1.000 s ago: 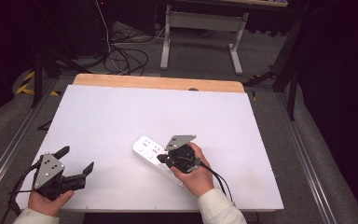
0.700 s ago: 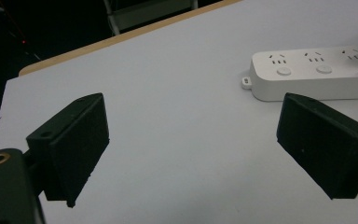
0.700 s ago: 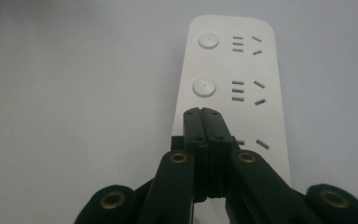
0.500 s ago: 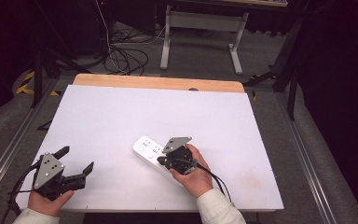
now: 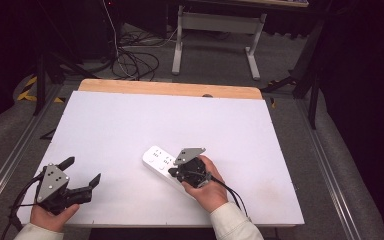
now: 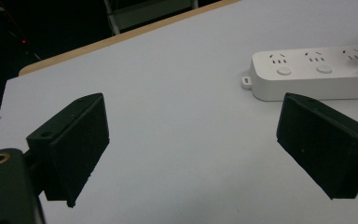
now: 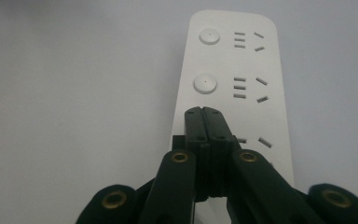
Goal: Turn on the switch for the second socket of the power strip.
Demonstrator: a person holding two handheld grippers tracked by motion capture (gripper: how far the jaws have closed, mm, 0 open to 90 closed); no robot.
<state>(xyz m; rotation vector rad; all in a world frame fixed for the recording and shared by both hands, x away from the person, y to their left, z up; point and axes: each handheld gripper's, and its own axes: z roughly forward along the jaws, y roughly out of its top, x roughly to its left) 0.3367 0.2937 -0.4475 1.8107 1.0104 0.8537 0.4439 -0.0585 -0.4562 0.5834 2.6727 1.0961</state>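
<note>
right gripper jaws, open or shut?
Shut. In the right gripper view the right gripper has its two black jaws pressed together with no gap, nothing between them, tips over the power strip near its third button.

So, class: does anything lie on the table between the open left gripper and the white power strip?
Nothing visible does. Between the left gripper and the power strip there is just bare white table. The shut right gripper sits over the strip itself.

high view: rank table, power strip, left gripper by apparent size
1. Table, by far the largest.
2. Left gripper and power strip: look alike. The right gripper and hand cover part of the strip, so no ranking.
</note>
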